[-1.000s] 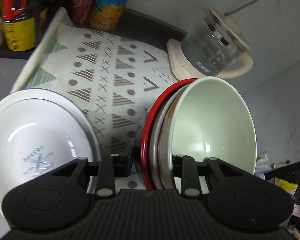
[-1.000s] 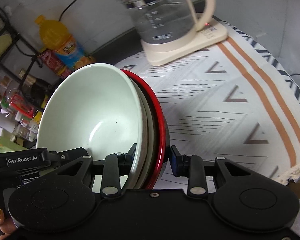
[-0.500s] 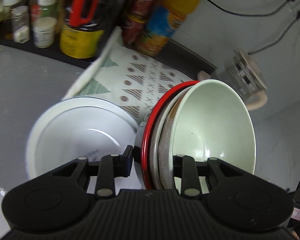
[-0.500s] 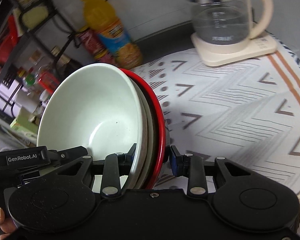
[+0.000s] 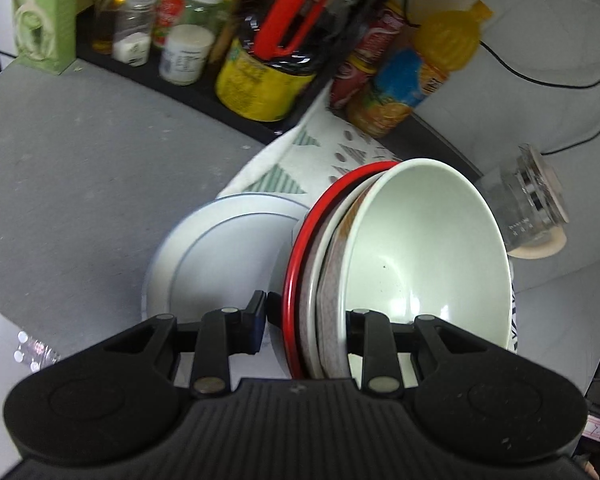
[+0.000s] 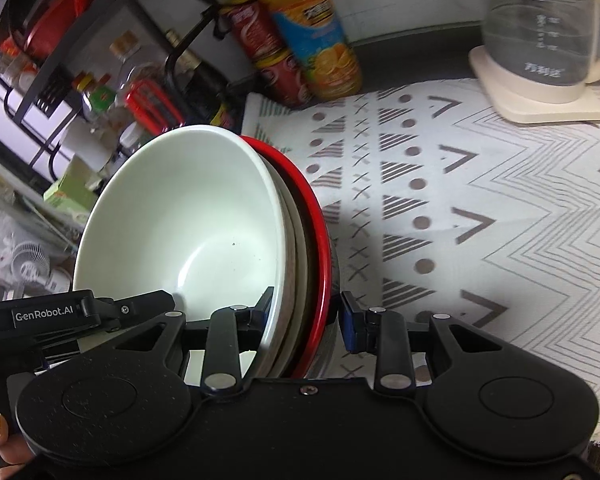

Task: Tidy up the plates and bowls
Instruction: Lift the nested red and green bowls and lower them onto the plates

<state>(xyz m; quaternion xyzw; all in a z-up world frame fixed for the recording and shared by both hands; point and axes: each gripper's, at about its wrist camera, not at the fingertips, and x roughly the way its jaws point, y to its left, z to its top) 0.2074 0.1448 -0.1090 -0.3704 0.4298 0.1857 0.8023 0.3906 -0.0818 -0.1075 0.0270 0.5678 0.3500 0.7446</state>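
Observation:
A nested stack of bowls [image 5: 424, 264], pale green inside with a red-rimmed one outermost, is held in the air between both grippers. My left gripper [image 5: 304, 320] is shut on the stack's rims from one side. My right gripper [image 6: 306, 312] is shut on the same stack [image 6: 187, 232] from the opposite side. A white plate [image 5: 219, 252] with a bowl on it sits on the grey counter, below and left of the stack in the left wrist view.
A patterned cloth [image 6: 460, 208] covers the counter. A glass kettle [image 6: 540, 32] on a cream base stands at its far right. An orange juice bottle [image 6: 312, 28], red cans, and a rack of jars and bottles [image 5: 179, 40] line the back.
Both grippers have carried the bowl stack leftward, away from the kettle and toward the bottle rack. The white plate has shifted from the left edge to just beside the stack.

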